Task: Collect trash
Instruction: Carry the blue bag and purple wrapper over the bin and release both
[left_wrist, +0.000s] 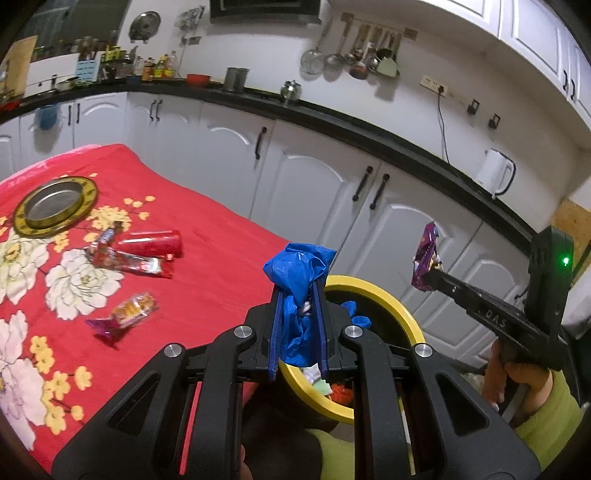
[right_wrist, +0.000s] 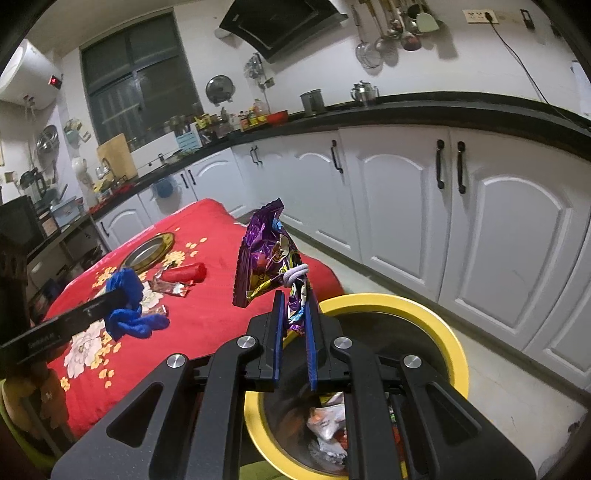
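My left gripper (left_wrist: 298, 291) is shut on a crumpled blue plastic bag (left_wrist: 297, 271) and holds it over the near rim of a yellow-rimmed trash bin (left_wrist: 384, 295). My right gripper (right_wrist: 295, 299) is shut on a purple snack wrapper (right_wrist: 264, 254) and holds it above the bin (right_wrist: 436, 317), which holds several wrappers. The right gripper with the purple wrapper (left_wrist: 424, 258) also shows in the left wrist view. On the red flowered cloth (left_wrist: 207, 229) lie a red tube (left_wrist: 151, 243), a red wrapper (left_wrist: 129, 262) and an orange snack packet (left_wrist: 127, 312).
A round metal plate with a gold rim (left_wrist: 55, 205) sits at the far end of the table. White cabinets (left_wrist: 314, 184) under a black counter run behind the table and bin. A white kettle (left_wrist: 495, 173) stands on the counter.
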